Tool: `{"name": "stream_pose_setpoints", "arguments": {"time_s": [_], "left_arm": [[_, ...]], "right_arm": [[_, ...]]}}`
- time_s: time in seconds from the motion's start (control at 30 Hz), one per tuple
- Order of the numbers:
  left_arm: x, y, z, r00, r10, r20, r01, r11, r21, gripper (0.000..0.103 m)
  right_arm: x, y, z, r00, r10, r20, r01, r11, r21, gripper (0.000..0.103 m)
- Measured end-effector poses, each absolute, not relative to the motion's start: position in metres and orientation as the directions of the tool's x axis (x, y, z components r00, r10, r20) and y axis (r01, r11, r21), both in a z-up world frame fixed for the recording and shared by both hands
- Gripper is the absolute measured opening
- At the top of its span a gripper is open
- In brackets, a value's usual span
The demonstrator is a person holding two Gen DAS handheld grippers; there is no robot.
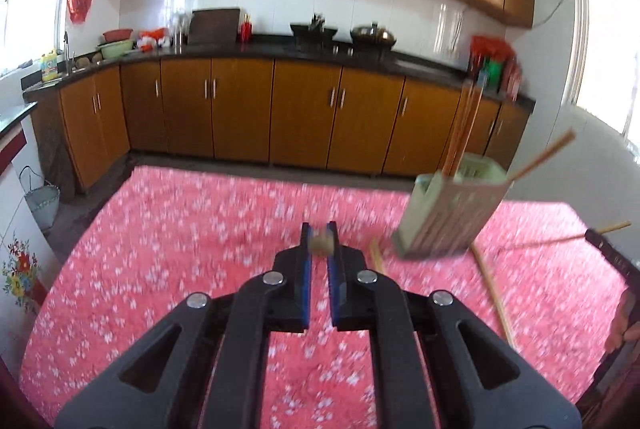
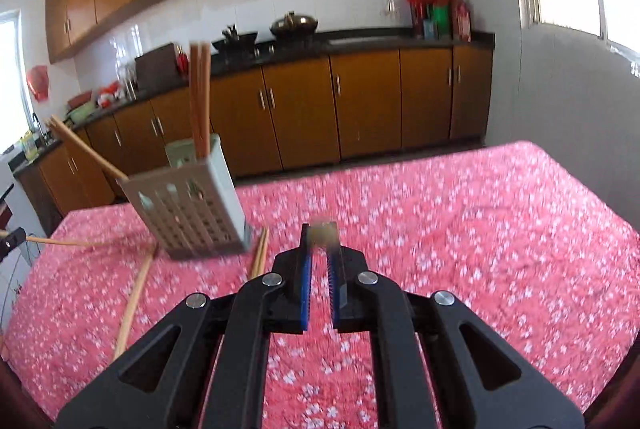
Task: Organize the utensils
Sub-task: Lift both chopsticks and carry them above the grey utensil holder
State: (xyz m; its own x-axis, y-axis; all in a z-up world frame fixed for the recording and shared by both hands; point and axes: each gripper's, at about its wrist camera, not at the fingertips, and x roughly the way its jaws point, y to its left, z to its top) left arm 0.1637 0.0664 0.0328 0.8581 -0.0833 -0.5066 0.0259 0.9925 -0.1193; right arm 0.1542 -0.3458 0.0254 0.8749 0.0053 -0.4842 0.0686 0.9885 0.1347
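Observation:
A pale green slotted utensil holder (image 1: 452,213) stands on the pink floral tablecloth (image 1: 180,229), with several chopsticks (image 1: 464,125) upright in it and one leaning out to the side. It also shows in the right wrist view (image 2: 192,205). Loose chopsticks lie on the cloth beside it (image 1: 494,297) (image 2: 134,297), and a pair lies near its base (image 2: 260,257). My left gripper (image 1: 320,243) is nearly closed on a small tan object at its tips, left of the holder. My right gripper (image 2: 322,235) is nearly closed on a blurred pale object, right of the holder.
Wooden kitchen cabinets (image 1: 240,109) and a dark counter with pots (image 1: 372,35) run behind the table. A chopstick (image 1: 560,239) sticks over the table's edge near a dark chair back (image 1: 612,257). Windows are on both sides.

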Motion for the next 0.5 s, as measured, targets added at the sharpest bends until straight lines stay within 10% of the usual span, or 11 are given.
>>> {"name": "stream_pose_setpoints", "arguments": {"time_s": [0.5], "left_arm": [[0.141, 0.031, 0.101, 0.887, -0.245, -0.392, 0.197, 0.968, -0.158, 0.008]], "right_arm": [[0.144, -0.328, 0.101, 0.924, 0.182, -0.338, -0.104, 0.966, 0.235, 0.008]]}}
